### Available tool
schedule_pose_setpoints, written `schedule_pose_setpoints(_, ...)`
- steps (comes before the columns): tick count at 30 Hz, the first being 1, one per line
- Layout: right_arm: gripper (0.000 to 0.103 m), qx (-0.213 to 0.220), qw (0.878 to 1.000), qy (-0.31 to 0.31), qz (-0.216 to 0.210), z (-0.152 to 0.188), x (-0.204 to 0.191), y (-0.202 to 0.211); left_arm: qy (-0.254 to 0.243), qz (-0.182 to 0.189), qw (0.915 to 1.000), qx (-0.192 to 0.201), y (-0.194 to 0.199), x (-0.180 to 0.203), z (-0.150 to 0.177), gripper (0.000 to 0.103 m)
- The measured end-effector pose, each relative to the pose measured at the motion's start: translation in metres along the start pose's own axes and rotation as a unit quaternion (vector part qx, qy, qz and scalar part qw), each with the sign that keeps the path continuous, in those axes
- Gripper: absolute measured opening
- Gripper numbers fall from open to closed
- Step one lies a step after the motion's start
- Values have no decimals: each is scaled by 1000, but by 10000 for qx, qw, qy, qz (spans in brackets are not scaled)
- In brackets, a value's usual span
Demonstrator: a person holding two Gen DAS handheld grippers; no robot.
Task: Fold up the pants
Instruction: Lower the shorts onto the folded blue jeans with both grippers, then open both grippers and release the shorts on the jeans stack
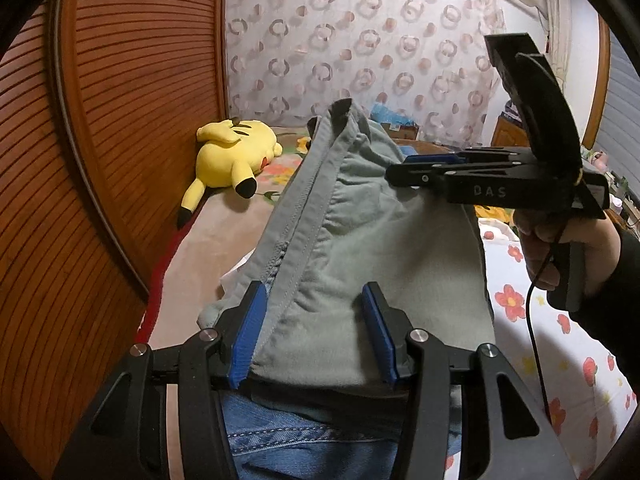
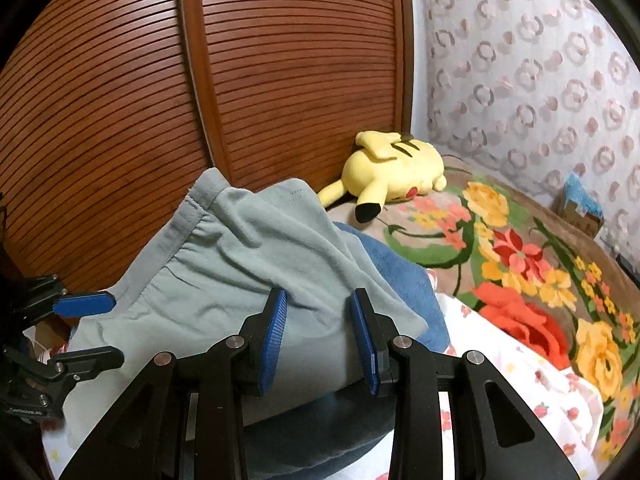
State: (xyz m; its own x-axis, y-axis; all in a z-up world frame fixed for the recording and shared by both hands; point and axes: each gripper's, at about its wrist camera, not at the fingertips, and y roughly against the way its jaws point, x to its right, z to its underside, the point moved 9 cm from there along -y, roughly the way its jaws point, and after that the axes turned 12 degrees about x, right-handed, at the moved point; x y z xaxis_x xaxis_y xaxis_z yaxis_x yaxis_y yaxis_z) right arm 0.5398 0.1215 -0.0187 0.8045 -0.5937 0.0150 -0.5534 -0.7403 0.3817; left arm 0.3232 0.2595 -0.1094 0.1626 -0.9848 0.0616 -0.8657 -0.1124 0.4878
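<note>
Grey-green pants (image 1: 360, 220) lie bunched over a blue heap on the bed, with the waistband seam running up the left side. My left gripper (image 1: 312, 288) is open. Its blue pads stand wide apart at the near waistband, with smooth cloth between them. The right wrist view shows the pants (image 2: 240, 264) draped with their waistband at the far left. My right gripper (image 2: 319, 292) is open too, with its pads apart over the near right edge of the cloth. It shows side on in the left wrist view as the right gripper (image 1: 400, 168), held by a hand (image 1: 560, 248). The left gripper (image 2: 116, 328) straddles the pants' left edge.
A yellow plush toy (image 2: 396, 164) lies by the slatted wooden wardrobe doors (image 2: 280, 80). A flowered blanket (image 2: 520, 260) covers the far bed, and a white flowered sheet (image 1: 560, 340) lies to the right. Blue denim (image 1: 280, 436) lies under the left gripper. A blue cloth (image 2: 400, 280) sits beneath the pants.
</note>
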Motion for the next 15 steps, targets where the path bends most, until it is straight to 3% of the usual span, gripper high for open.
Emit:
schedule_pose_setpoints(10,35,183,9997,-64,155,3,-10,22,-99,-41,9999,-21,5,3,-6,51)
schedule_pose_setpoints(15,35,308,9992,-233,143,5,-17,39,-156,163,9997,113,13,11,-11,76)
